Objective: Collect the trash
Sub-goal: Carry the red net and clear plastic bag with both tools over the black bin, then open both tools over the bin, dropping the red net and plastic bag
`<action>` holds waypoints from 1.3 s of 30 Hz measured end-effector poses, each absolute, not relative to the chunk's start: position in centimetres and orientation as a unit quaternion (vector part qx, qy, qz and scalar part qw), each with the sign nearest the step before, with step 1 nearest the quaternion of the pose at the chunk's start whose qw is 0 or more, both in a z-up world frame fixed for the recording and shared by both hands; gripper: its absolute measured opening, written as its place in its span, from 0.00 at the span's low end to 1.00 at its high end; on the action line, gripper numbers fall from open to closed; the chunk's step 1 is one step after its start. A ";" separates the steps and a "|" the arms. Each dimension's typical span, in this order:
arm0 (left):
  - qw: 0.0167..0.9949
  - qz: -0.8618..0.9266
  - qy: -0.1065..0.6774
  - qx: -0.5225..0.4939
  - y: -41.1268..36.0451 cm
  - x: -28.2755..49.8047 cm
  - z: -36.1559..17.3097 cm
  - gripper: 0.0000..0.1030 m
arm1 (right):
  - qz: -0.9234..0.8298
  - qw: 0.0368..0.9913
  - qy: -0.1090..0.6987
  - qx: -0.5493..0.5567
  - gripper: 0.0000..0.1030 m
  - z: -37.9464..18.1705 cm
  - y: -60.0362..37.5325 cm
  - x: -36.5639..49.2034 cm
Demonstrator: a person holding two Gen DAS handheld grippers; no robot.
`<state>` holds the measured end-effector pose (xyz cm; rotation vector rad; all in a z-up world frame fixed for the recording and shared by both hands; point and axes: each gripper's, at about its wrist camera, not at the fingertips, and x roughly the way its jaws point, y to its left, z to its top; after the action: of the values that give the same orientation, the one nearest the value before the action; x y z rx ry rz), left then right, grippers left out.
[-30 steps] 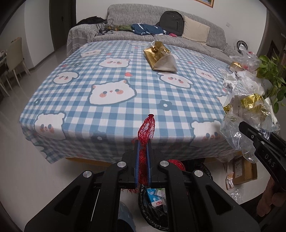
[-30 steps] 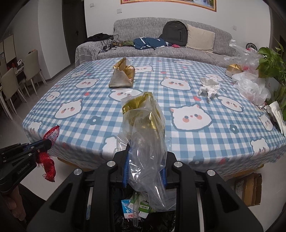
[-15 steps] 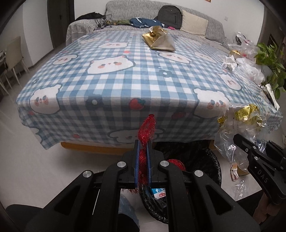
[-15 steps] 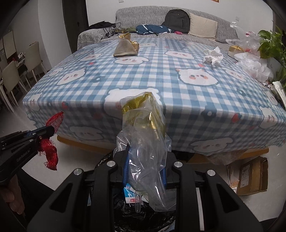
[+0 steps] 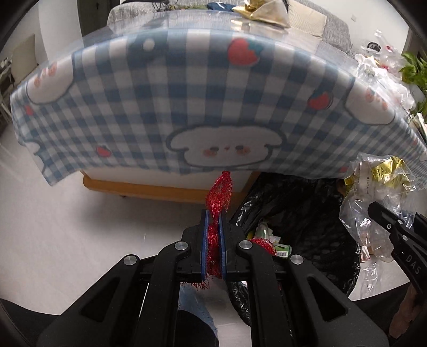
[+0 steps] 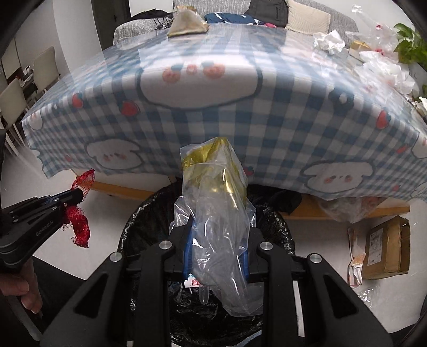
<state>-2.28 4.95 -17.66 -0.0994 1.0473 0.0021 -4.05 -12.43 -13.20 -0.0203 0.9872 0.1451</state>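
- Right now the left gripper (image 5: 212, 235) has its jaws clenched almost fully together on one red mesh net (image 5: 219, 193), its long axis running along the fingers: one bunched end sticks forward past the tips toward the counter (image 5: 186, 88), and the frayed end trails back behind the pads.
- From the right wrist view the same net (image 6: 80, 211) sits at the tips of the left gripper (image 6: 73, 198), well left of the right jaws, with one end up and the rest hanging down.
- The right gripper (image 6: 217, 248) has its jaws part-way apart, grasping one clear plastic bag (image 6: 221, 240) with gold foil (image 6: 213, 168) inside; the bag's length runs along the fingers, with its foil-filled end ahead of the tips and its loose end drooping behind them.
- One black-lined trash bin (image 6: 272, 221) lies directly beneath and ahead of the right jaws, and just right of the left jaws (image 5: 307, 213).
- Ahead on the counter lie one tan-and-gold wrapper (image 6: 186, 22) and one crumpled white paper (image 6: 329, 41).
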 end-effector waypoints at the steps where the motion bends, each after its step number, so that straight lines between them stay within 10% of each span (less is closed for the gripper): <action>1: 0.863 0.000 0.502 -0.049 5.0 -2.3 -18.1 0.06 | 0.071 0.877 0.475 -0.009 0.25 -13.6 -12.3 -4.1; 13: 0.865 -0.010 0.499 -0.048 3.3 -3.3 -18.4 0.06 | 0.082 0.870 0.486 -0.011 0.27 -15.7 -11.7 -4.3; 32: 0.860 -0.049 0.507 -0.025 -4.2 -3.5 -18.4 0.08 | 0.044 0.889 0.457 0.005 0.89 -14.3 -17.6 -5.5; 39: 0.857 -0.062 0.511 -0.017 -6.7 -3.5 -19.0 0.11 | 0.015 0.886 0.463 0.014 0.92 -14.9 -20.9 -5.6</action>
<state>-3.50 -6.72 -18.99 -0.0358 1.0727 -0.1308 -5.57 -20.89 -14.86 0.0285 0.9636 0.0315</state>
